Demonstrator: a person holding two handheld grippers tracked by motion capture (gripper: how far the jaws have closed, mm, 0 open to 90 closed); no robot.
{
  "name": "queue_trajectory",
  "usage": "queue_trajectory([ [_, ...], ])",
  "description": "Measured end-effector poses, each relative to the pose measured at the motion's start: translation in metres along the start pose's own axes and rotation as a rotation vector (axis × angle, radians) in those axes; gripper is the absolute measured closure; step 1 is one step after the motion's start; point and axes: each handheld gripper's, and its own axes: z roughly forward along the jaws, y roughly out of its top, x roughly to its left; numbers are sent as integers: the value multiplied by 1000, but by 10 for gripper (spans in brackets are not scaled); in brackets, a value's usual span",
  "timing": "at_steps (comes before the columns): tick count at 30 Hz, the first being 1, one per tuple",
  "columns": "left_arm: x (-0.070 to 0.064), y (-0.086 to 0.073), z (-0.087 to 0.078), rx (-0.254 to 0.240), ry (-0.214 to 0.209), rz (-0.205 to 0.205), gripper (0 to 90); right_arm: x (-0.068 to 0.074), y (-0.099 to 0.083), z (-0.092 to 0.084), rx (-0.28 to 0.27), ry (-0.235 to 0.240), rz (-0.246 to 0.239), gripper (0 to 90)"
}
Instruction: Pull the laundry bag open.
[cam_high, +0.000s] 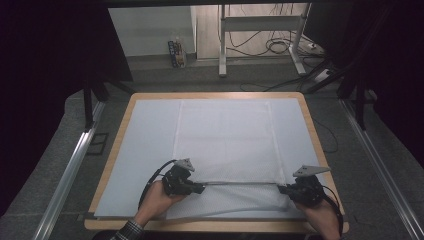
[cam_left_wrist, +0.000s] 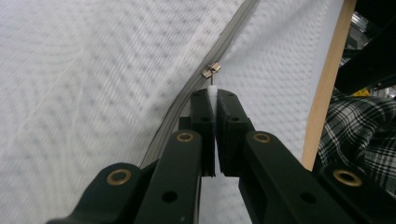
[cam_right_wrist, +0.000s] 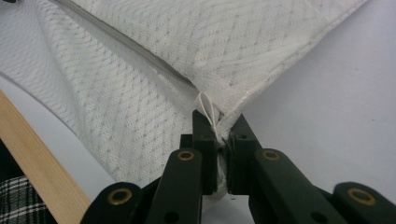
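white quilted pillowcase (cam_high: 225, 145) spread flat on the pale-covered table (cam_high: 145, 150), wooden rim visible all round, zipper (cam_high: 240, 183) running along the near edge between the two tongs. left tongs (cam_high: 200, 188) at the left end of that zipper line, pressed together on the small white pull tab (cam_left_wrist: 213, 93), metal slider (cam_left_wrist: 211, 71) just beyond the tips, grey zipper tape trailing off past the left side of the tongs in the left gripper view. right tongs (cam_high: 283, 189) at the right end, pinching the near right corner of the pillowcase, fabric bunched between the tips (cam_right_wrist: 219, 130) and a little white loop (cam_right_wrist: 205, 106) standing up just beside them. zipper seam leading away up and left from the right tongs in the right gripper view, open part of the cover sagging below it toward the wooden edge. plaid sleeve (cam_high: 127, 231) behind the left tongs, near the table's edge.
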Motion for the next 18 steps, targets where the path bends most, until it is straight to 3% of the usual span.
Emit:
queue_trajectory([
  [18, 5, -19, -16, -15, 36, -36, 877, 2, 1, 0, 2, 1, -1, 840],
])
